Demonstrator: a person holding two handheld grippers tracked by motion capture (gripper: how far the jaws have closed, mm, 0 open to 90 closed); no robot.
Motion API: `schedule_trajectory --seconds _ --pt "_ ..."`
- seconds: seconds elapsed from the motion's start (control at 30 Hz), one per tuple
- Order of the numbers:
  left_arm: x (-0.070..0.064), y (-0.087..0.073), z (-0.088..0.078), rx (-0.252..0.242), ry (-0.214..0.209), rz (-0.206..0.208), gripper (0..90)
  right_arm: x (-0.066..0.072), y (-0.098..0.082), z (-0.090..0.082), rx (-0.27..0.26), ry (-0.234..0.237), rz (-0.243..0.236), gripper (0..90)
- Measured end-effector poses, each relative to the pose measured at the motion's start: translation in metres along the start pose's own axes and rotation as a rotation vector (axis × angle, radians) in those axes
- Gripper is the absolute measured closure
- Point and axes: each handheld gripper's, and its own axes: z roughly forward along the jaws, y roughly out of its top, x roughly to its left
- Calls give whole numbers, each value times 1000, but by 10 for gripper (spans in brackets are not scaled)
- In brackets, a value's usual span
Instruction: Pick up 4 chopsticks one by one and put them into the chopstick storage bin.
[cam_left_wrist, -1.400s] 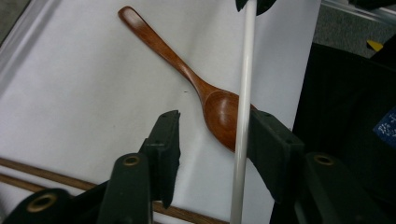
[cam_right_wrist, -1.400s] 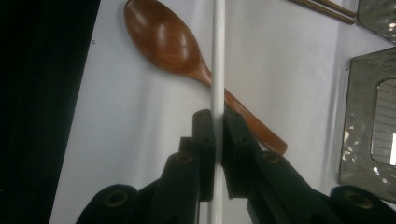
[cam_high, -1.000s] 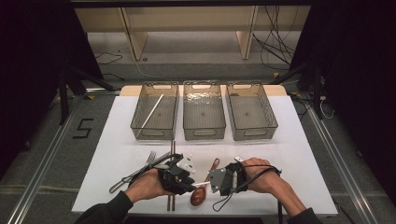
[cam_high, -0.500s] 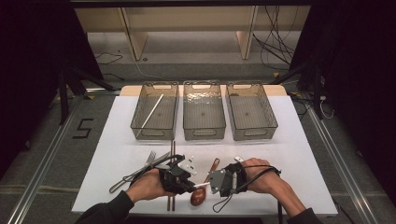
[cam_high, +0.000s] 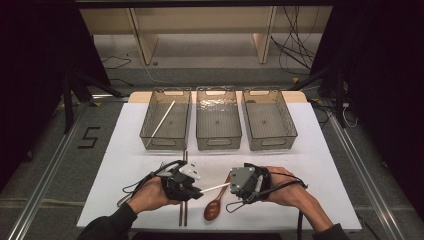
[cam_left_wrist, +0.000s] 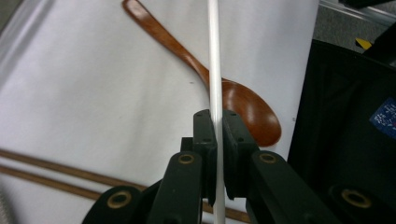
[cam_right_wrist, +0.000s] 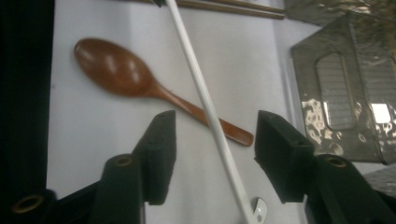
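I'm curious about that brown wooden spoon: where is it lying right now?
In the high view the wooden spoon lies on the white table near its front edge, between the left gripper and the right gripper, beneath the white stick.

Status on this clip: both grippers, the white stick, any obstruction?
Left gripper shut on white stick. Right gripper jaws just opened, stick between them, pads off it. Wooden spoon and chopsticks lie beneath; nothing blocking.

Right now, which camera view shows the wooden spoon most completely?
The right gripper view: the wooden spoon lies there whole, bowl to handle tip, crossed only by the white stick. In the left gripper view the spoon is partly behind the left gripper. The high view shows it small.
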Motion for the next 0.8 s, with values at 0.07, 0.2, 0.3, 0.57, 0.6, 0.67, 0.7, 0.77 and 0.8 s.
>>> schedule_trajectory --seconds 0.07,0.2,0.3,0.57,0.6,0.67,0.7,0.77,0.8 --pt "3 -2 -4 -9 15 -21 850 0 -2 -2 -37 -2 62 458" --pt "11 -7 -11 -24 46 -52 849 -1 -7 -3 -87 -20 177 419" --pt "16 -11 -15 -41 66 -80 849 -2 -13 -4 -123 -25 276 395" --pt "28 -18 -25 -83 104 -154 849 1 -27 -8 -165 -87 462 356" --pt "29 -19 -26 -86 112 -167 849 1 -29 -8 -165 -90 484 341" --pt "32 -20 -29 -91 121 -183 849 1 -33 -8 -160 -93 521 335" --pt "34 -21 -30 -96 126 -191 849 2 -35 -8 -157 -100 535 332" --pt "37 -22 -32 -104 136 -209 849 1 -39 -9 -161 -107 562 329" --pt "39 -23 -34 -103 141 -209 848 1 -41 -9 -173 -106 577 328"
